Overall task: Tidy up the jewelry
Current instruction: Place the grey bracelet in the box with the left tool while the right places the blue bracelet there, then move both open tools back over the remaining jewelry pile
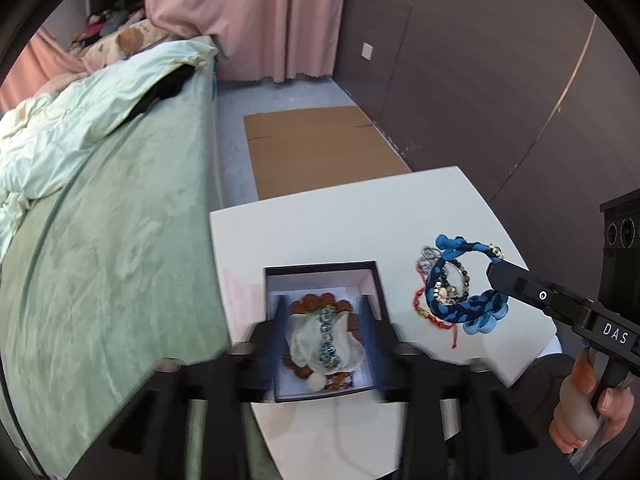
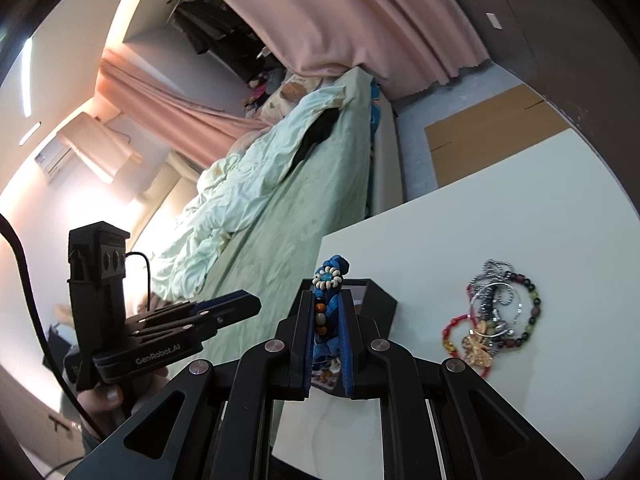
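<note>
The right gripper [image 2: 326,320] is clamped on a blue braided necklace [image 1: 466,300], whose beaded ornament pokes up between the 2 fingers in the right wrist view. Most of the loop is hidden behind those fingers there. From the left wrist view the loop hangs from the gripper tip above the white table [image 1: 360,216], and it partly covers the pile of remaining jewelry [image 2: 496,316] lying on the tabletop. In the right wrist view that pile shows more plainly: a dark beaded bracelet, a red beaded one, a silver chain and a gold piece, all tangled so that their number cannot be counted.

The left gripper [image 1: 326,328] hovers over the black jewelry box [image 1: 324,272] with its fingers spread wide apart and nothing between them. The fingers are blurred, and their tips overlap the box walls, so contact with the box cannot be judged. Inside the box lie brown beads, a pale translucent piece and a strip of blue-grey stones; the near part of the contents is smeared.

In the right wrist view the box is almost wholly hidden behind the right gripper, with only a dark corner showing. A green bed [image 1: 120,240] stands just beside the table.
</note>
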`<control>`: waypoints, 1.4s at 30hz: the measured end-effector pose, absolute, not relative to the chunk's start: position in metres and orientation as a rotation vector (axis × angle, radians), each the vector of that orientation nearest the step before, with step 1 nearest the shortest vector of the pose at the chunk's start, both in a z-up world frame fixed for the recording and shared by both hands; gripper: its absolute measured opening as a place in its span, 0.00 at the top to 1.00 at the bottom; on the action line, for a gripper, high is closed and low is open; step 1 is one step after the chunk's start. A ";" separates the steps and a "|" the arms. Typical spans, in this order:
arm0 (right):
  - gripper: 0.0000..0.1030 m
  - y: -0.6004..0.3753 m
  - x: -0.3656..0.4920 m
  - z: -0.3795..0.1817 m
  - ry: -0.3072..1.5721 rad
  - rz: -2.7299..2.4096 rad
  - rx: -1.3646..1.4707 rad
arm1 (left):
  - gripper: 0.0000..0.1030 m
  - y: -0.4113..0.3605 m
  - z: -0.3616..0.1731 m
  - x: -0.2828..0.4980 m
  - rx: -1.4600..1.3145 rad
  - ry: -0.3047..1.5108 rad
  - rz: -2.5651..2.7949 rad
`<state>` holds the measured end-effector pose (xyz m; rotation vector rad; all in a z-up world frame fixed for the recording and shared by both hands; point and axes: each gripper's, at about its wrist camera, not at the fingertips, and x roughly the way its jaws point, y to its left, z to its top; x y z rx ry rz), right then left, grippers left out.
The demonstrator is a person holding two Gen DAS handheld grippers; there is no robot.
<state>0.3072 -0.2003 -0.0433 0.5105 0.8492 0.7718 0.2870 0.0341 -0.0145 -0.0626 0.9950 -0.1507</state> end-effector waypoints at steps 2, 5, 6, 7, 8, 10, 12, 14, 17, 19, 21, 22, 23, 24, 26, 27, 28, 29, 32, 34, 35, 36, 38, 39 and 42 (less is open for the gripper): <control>0.88 -0.196 0.308 -0.044 0.852 0.781 0.506 | 0.31 0.041 -0.012 0.281 -0.076 0.970 -0.141; 0.88 -0.190 0.308 -0.045 0.860 0.793 0.492 | 0.31 0.049 -0.011 0.277 -0.089 0.966 -0.133; 0.88 -0.187 0.309 -0.045 0.861 0.795 0.487 | 0.31 0.052 -0.012 0.276 -0.093 0.969 -0.126; 0.88 -0.185 0.309 -0.045 0.861 0.798 0.484 | 0.31 0.054 -0.012 0.276 -0.096 0.972 -0.121; 0.88 -0.183 0.309 -0.045 0.862 0.802 0.486 | 0.31 0.058 -0.012 0.274 -0.100 0.974 -0.115; 0.88 -0.179 0.311 -0.045 0.863 0.811 0.493 | 0.31 0.064 -0.012 0.271 -0.112 0.973 -0.106; 0.88 -0.174 0.312 -0.044 0.862 0.819 0.493 | 0.31 0.068 -0.011 0.269 -0.122 0.971 -0.097; 0.88 -0.168 0.312 -0.044 0.863 0.838 0.496 | 0.31 0.071 -0.010 0.266 -0.130 0.969 -0.091; 0.82 -0.152 0.312 -0.043 0.879 0.862 0.449 | 0.27 0.073 -0.008 0.262 -0.136 0.965 -0.084; 0.53 -0.144 0.313 -0.047 0.925 0.857 0.422 | 0.23 0.075 -0.007 0.260 -0.141 0.962 -0.081; 0.32 -0.149 0.312 -0.049 0.928 0.831 0.438 | 0.21 0.076 -0.005 0.258 -0.145 0.956 -0.082; 0.32 -0.153 0.312 -0.049 0.924 0.825 0.447 | 0.21 0.076 -0.004 0.258 -0.147 0.953 -0.082; 0.32 -0.159 0.311 -0.048 0.924 0.823 0.459 | 0.21 0.076 -0.003 0.257 -0.149 0.951 -0.082; 0.32 -0.166 0.311 -0.047 0.921 0.816 0.471 | 0.21 0.077 -0.003 0.257 -0.152 0.951 -0.083; 0.31 -0.179 0.310 -0.046 0.909 0.799 0.493 | 0.20 0.075 -0.002 0.257 -0.156 0.947 -0.088; 0.30 -0.188 0.309 -0.045 0.903 0.787 0.505 | 0.20 0.073 -0.001 0.257 -0.157 0.944 -0.093; 0.28 -0.193 0.309 -0.045 0.899 0.778 0.512 | 0.20 0.071 -0.001 0.257 -0.158 0.942 -0.098; 0.27 -0.201 0.308 -0.045 0.892 0.766 0.522 | 0.20 0.068 -0.001 0.257 -0.155 0.941 -0.104; 0.27 -0.217 0.307 -0.045 0.890 0.734 0.527 | 0.20 0.058 0.000 0.260 -0.143 0.937 -0.122; 0.27 -0.225 0.308 -0.044 0.886 0.715 0.530 | 0.20 0.049 0.000 0.262 -0.143 0.937 -0.136; 0.27 -0.231 0.307 -0.044 0.884 0.702 0.530 | 0.20 0.046 0.000 0.263 -0.158 0.937 -0.141; 0.27 -0.237 0.307 -0.045 0.885 0.683 0.532 | 0.20 0.040 0.000 0.264 -0.155 0.936 -0.148; 0.27 -0.247 0.308 -0.046 0.891 0.655 0.539 | 0.20 0.031 0.001 0.266 -0.149 0.934 -0.161; 0.27 -0.254 0.308 -0.047 0.895 0.641 0.545 | 0.20 0.026 0.000 0.268 -0.145 0.933 -0.169; 0.27 -0.268 0.308 -0.050 0.901 0.610 0.549 | 0.20 0.012 0.000 0.271 -0.137 0.924 -0.178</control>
